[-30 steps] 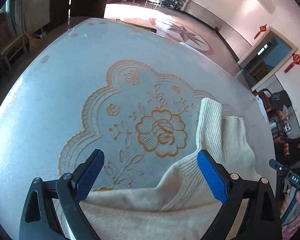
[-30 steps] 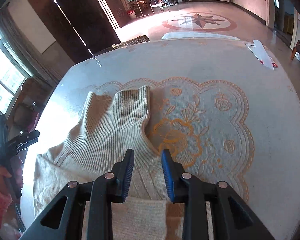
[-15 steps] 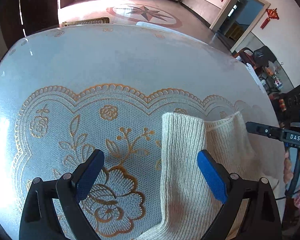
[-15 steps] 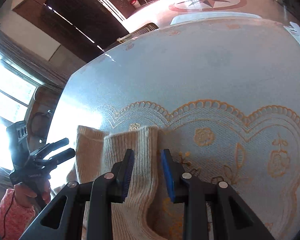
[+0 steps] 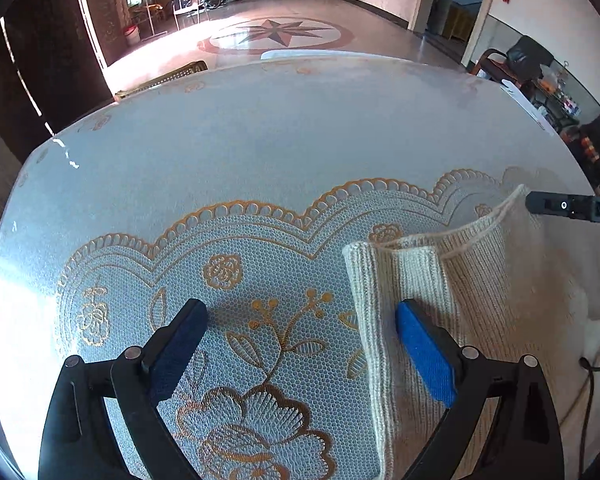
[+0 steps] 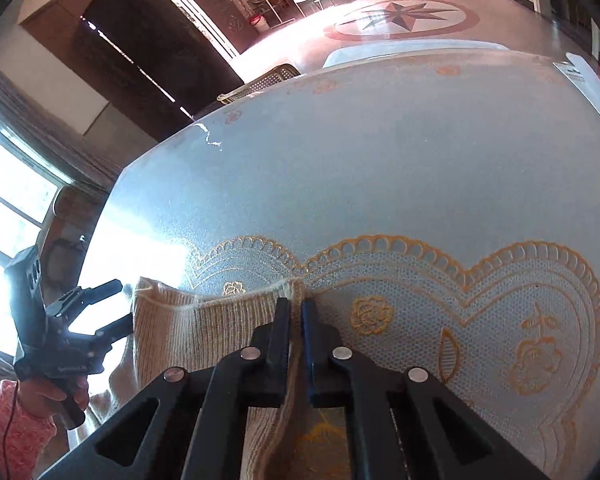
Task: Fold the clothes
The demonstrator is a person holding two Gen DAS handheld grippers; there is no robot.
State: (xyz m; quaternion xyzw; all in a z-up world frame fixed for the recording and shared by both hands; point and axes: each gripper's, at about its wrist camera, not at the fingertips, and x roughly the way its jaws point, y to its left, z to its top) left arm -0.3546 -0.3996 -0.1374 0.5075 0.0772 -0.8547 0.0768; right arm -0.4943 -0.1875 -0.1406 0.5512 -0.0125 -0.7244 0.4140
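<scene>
A cream ribbed knit sweater (image 5: 452, 320) lies on a round table with a pale blue and gold lace cloth (image 5: 260, 160). My left gripper (image 5: 300, 344) is open; its right blue pad sits over the sweater's left folded edge, its left pad over bare cloth. In the right wrist view my right gripper (image 6: 296, 320) is shut on the sweater's ribbed edge (image 6: 220, 320), at its right end. The left gripper (image 6: 100, 312) shows there, open, at the sweater's far left edge. The right gripper's tip (image 5: 560, 208) shows in the left wrist view.
A white paper strip (image 6: 588, 84) lies near the table's far right edge. A wicker chair back (image 6: 260, 84) stands behind the table. The floor beyond has a star inlay (image 5: 280, 32). A dark chair (image 5: 528, 60) and clutter stand at the right wall.
My right gripper has closed on the sweater's ribbed edge. Both grippers have shifted across the table; the sweater now lies more to the right of the left gripper.
</scene>
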